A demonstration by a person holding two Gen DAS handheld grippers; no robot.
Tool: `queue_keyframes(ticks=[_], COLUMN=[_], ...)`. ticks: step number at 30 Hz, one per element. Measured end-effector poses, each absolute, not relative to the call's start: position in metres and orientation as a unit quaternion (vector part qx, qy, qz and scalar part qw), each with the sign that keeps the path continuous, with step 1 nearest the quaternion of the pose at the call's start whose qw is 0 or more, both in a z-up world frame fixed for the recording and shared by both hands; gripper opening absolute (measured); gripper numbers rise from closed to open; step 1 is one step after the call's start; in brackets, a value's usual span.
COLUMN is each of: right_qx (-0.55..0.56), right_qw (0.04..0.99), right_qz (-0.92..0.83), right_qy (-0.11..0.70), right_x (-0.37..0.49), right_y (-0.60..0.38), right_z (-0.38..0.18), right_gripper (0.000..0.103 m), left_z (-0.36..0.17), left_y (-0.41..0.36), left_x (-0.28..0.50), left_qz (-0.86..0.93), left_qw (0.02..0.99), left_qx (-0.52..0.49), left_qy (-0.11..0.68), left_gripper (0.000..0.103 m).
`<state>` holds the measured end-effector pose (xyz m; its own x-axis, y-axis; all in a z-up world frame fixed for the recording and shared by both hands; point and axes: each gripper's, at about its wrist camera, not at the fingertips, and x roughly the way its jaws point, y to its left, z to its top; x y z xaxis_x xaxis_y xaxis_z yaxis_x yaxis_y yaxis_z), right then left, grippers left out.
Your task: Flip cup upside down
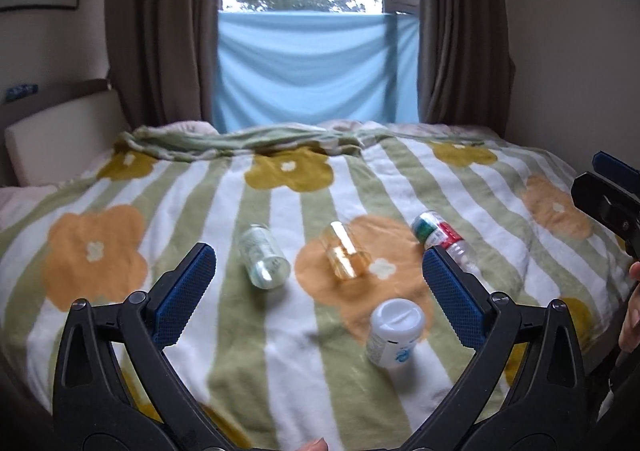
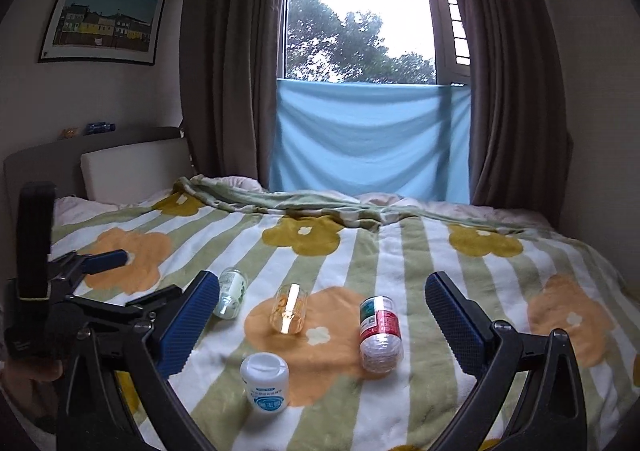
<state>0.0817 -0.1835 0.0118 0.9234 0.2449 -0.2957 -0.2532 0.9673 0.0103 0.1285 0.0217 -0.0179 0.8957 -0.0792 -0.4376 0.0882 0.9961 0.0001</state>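
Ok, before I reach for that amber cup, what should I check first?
1. Left gripper open: ok.
2. Right gripper open: ok.
3. Amber cup free of both grippers: ok.
4. Cup upright: not ok, it lies on its side on the blanket.
5. Neighbours clear: ok; green-label bottle, red-label bottle and white jar lie apart from it.
6. Cup empty: cannot tell.
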Motion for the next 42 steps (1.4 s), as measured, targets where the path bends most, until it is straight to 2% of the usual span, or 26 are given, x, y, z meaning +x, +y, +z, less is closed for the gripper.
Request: queue_keyframes(ticks=[9,21,42], right_qx=[-0.024,-0.019,-0.014], right_qw=[0.990,0.992,0.992], right_qz=[0.055,0.034,0.034], right_qy=[0.125,0.118,0.118], right_x=[0.068,0.057,0.052], right_y=[-0.169,-0.171,-0.175], right_z=[-0.002,-0.009,-0.007], right_gripper=[0.103,0.103,0.103], left_z=[-0.012,-0.012,-0.013], left_y=[0.064,0.065,0.057], left_x=[0.082,0.064,0.062], left_qz=[0.005,-0.001,-0.026], left_qw=[0.989,0.992,0.990], left_qx=[-0.018,-0.013,-0.021], left_qy=[0.147,0.127,0.136], left_gripper=[0.103,0.103,0.103])
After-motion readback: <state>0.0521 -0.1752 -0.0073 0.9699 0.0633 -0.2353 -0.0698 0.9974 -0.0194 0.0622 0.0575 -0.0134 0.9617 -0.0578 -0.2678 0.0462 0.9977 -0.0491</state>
